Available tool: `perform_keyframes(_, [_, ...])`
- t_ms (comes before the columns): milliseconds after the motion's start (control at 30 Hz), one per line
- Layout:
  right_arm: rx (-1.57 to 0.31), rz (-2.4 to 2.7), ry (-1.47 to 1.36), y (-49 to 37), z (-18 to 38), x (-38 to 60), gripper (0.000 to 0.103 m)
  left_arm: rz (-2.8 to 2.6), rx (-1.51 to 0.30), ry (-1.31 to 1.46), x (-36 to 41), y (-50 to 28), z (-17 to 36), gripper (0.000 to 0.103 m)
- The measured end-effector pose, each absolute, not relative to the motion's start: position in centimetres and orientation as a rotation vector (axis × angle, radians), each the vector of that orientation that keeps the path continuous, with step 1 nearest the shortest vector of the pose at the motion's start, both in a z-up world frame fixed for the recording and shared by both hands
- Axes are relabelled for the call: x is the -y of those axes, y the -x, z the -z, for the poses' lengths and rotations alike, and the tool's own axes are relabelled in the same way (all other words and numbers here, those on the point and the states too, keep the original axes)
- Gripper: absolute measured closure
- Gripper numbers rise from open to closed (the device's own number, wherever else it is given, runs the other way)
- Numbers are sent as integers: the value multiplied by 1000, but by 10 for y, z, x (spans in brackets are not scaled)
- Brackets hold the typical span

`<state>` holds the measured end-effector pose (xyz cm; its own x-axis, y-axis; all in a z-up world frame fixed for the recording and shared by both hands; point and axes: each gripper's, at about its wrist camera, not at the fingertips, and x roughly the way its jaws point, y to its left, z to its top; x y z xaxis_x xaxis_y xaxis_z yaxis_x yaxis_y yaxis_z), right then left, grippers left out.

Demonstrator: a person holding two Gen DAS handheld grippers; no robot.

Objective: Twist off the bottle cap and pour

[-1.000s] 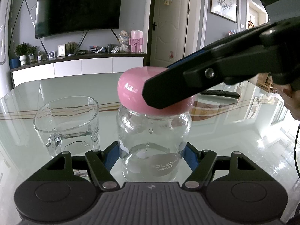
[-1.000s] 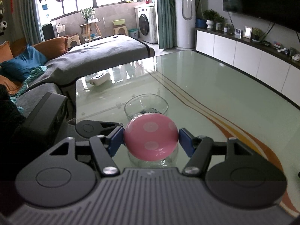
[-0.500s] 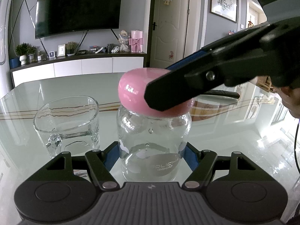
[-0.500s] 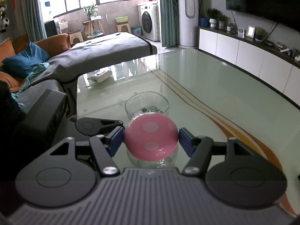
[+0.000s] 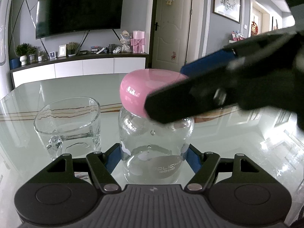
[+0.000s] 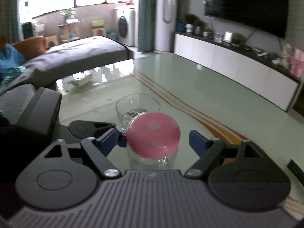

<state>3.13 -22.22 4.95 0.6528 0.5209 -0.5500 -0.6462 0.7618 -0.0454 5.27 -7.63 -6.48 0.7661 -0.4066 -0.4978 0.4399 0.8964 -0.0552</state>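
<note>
- Since the earlier frames, the right gripper has let go of the pink cap: its blue pads, which pressed both sides of the cap, now stand spread, the right pad well clear and the left pad near the cap's edge; its view has also swung and blurred
- Left gripper is unchanged, clenched on the lower body of the clear bottle, which stands upright on the glass table
- Cap sits on the bottle's neck; in the left wrist view it looks slightly canted, though whether the thread is free cannot be told
- Empty-looking glass cup stands just beside the bottle, on the left gripper's left side
- Step in hand, as judged: unscrewing, with the right gripper released between turns, most likely to reset its wrist for a fresh grip
- Next move calls for the right gripper to re-centre over the cap, close squarely on its sides and twist, or lift if the cap proves loose, while the left holds the bottle firm
- Pouring into the cup remains outstanding, since the cap is on
</note>
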Motion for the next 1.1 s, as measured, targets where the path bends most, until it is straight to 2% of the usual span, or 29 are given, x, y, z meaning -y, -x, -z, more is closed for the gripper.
perform_keyframes(233, [-541, -574, 179, -32, -54, 217, 27, 460, -525, -68, 78, -52, 65, 28])
perform_keyframes(467, [-571, -559, 189, -35, -54, 213, 38, 461, -525, -66, 79, -48, 65, 28])
perform_keyframes(1100, [-565, -775, 201, -49, -56, 233, 39, 463, -529, -63, 77, -50, 61, 28])
